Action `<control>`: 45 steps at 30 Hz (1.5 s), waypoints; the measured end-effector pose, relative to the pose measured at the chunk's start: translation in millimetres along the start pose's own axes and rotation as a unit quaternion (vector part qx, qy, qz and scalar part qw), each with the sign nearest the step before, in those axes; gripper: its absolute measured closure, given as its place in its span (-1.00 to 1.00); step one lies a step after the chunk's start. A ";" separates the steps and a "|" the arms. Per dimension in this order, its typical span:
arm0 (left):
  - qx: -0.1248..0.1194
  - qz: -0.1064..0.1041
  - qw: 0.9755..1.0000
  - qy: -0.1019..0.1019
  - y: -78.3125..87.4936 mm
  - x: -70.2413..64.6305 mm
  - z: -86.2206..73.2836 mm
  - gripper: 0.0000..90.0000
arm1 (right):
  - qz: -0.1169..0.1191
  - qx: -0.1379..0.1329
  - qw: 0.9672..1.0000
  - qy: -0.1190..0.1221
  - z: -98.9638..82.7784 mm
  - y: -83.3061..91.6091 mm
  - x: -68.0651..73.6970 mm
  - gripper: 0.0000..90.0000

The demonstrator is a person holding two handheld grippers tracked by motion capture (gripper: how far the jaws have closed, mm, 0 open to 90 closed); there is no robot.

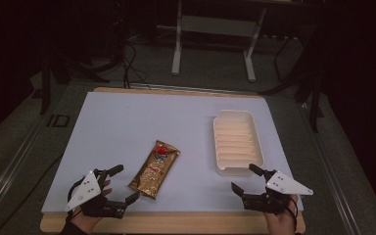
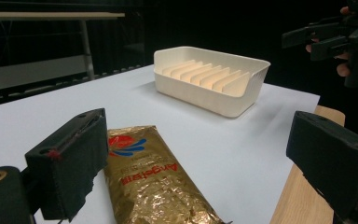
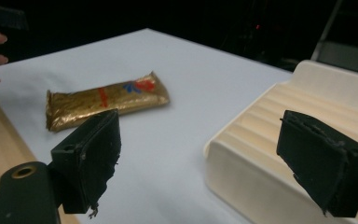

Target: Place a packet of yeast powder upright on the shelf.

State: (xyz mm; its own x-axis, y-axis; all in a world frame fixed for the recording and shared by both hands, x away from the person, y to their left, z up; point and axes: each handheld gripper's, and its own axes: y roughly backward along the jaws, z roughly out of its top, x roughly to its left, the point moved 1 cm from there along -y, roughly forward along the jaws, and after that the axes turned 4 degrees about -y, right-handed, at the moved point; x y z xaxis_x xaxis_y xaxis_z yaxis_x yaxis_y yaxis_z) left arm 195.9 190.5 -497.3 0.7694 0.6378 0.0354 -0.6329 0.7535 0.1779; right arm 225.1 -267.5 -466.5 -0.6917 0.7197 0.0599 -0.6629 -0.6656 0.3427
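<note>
A gold foil packet with a red and blue logo lies flat on the white table top, near the front. To its right stands a cream tray with a ribbed floor and nothing in it. My left gripper hovers at the packet's near left end, open, with nothing between its jaws. My right gripper is just in front of the tray's near end and is also open. In the left gripper view the packet sits between the jaws, with the tray beyond. The right gripper view has the packet at left and the tray at right.
The white sheet rests on a wooden board whose edge runs along the front. Beyond the table stand a white metal frame and floor cables, with dark surroundings on both sides.
</note>
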 end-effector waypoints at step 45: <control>0.085 -0.069 0.994 0.029 -31.6 -0.7 45.7 -0.92 | 0.038 0.000 0.999 0.036 11.1 1.3 24.1 -0.74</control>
State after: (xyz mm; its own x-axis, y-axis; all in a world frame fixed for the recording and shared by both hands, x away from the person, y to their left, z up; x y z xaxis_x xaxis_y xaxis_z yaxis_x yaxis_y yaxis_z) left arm 219.3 159.0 -458.0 0.8383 0.5424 -0.0564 -0.4946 0.7998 0.3401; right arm 210.8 -248.9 -454.3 -0.7584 0.6515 0.0182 -0.6083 -0.7176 0.3392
